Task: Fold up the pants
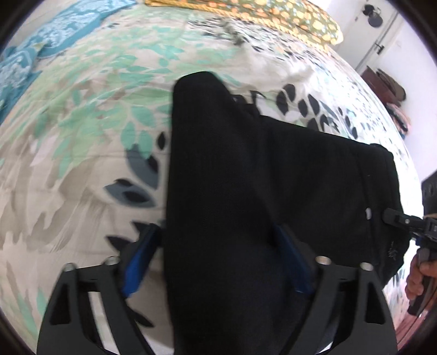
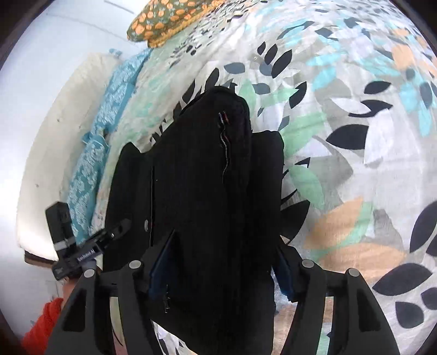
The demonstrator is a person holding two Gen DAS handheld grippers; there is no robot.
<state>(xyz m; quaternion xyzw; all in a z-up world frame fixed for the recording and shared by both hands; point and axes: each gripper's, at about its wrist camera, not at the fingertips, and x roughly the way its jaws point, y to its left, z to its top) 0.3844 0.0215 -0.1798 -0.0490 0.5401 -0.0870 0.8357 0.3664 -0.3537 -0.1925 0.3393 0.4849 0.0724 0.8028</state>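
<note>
The black pants (image 1: 245, 177) hang over a bed with a leaf-print cover (image 1: 82, 123), held up between both grippers. My left gripper (image 1: 218, 251) has its blue-padded fingers (image 1: 139, 262) closed on one bunched edge of the pants. My right gripper (image 2: 224, 262) is closed on the other edge of the pants (image 2: 207, 177), which drape away from it toward the bed (image 2: 341, 136). A striped tag (image 2: 223, 118) shows near the far end. The right gripper also shows in the left wrist view (image 1: 404, 221); the left gripper shows in the right wrist view (image 2: 90, 245).
An orange-and-green patterned pillow (image 1: 286, 16) lies at the head of the bed. A blue patterned cloth (image 2: 109, 131) lies along the bed's far side beside a white wall (image 2: 41, 82). A door and stacked items (image 1: 387, 90) stand beyond the bed.
</note>
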